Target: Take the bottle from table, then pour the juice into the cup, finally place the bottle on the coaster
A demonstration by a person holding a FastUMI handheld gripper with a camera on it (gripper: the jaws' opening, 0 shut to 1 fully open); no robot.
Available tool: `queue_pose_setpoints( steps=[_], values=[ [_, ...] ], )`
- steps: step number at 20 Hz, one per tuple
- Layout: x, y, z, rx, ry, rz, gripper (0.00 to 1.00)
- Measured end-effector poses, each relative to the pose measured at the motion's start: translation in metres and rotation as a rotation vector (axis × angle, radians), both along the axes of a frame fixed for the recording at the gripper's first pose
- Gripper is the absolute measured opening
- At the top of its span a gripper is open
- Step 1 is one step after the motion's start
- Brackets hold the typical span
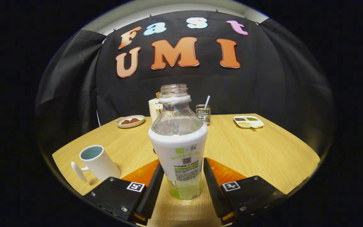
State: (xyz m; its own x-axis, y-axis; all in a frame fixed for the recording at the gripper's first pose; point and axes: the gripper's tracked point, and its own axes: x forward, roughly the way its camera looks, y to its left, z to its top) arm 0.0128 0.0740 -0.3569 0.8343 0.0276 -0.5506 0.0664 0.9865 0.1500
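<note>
A clear uncapped bottle [179, 148] with a white and green label stands upright between my fingers. My gripper [183, 162] is shut on the bottle, with both fingertips against the label's sides. Its clear upper part looks empty, and the label hides the juice level. An orange coaster [228, 173] lies on the wooden table [263, 151] just behind the bottle, showing on both sides of it past my fingers. A white cup [98, 162] with a bluish inside and its handle toward me stands left of my left finger.
At the table's far side sit a small plate with dark red pieces [130, 121], a white container [154, 108], a wire holder with a straw [203, 113] and a divided dish of grains [248, 121]. Black cloth walls the booth behind.
</note>
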Motion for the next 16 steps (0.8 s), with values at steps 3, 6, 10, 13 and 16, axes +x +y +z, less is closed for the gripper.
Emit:
queue_pose_setpoints(
  steps=[3,6,10,13,16],
  values=[
    [0.000,-0.001,0.000,-0.021,0.010,0.003,0.65],
    [-0.001,0.001,0.003,-0.030,0.011,0.005,0.59],
    [0.005,0.004,0.019,-0.090,-0.018,0.057,0.58],
    [0.013,0.001,0.029,-0.158,-0.035,0.072,0.58],
    [0.015,0.002,0.034,-0.254,-0.045,0.100,0.58]
  ],
)
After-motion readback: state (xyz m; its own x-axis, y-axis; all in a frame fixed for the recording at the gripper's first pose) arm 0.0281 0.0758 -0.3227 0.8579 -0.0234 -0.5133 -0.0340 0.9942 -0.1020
